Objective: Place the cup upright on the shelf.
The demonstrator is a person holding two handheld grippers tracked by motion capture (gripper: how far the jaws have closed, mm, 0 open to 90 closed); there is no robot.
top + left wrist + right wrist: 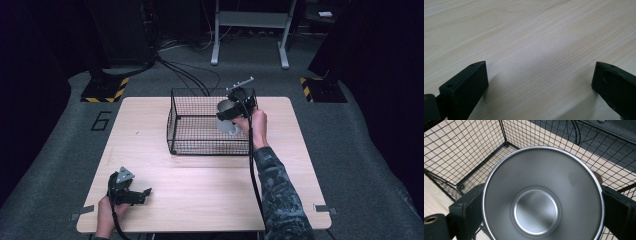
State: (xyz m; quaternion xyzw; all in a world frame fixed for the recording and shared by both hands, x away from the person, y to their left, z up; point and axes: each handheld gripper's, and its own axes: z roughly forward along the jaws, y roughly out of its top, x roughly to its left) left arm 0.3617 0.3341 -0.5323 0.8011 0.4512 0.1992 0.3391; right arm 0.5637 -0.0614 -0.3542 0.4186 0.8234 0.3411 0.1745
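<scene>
A black wire basket point(200, 147) stands on the far middle of the light wooden table point(200, 200). My right gripper point(231, 114) hangs over the basket's right side, shut on a shiny metal cup point(227, 120). In the right gripper view I look straight down into the empty cup point(541, 195), with one jaw pressed against each side of it and the basket's mesh point(474, 157) beneath. My left gripper point(142, 196) rests low at the table's front left corner. Its fingers point(466, 85) stand wide apart over bare wood, holding nothing.
Dark carpet surrounds the table. Black cables point(190, 75) run across the floor behind the basket. A white metal stand point(250, 30) and dark equipment bases with yellow-black hazard stripes point(105, 92) sit at the back.
</scene>
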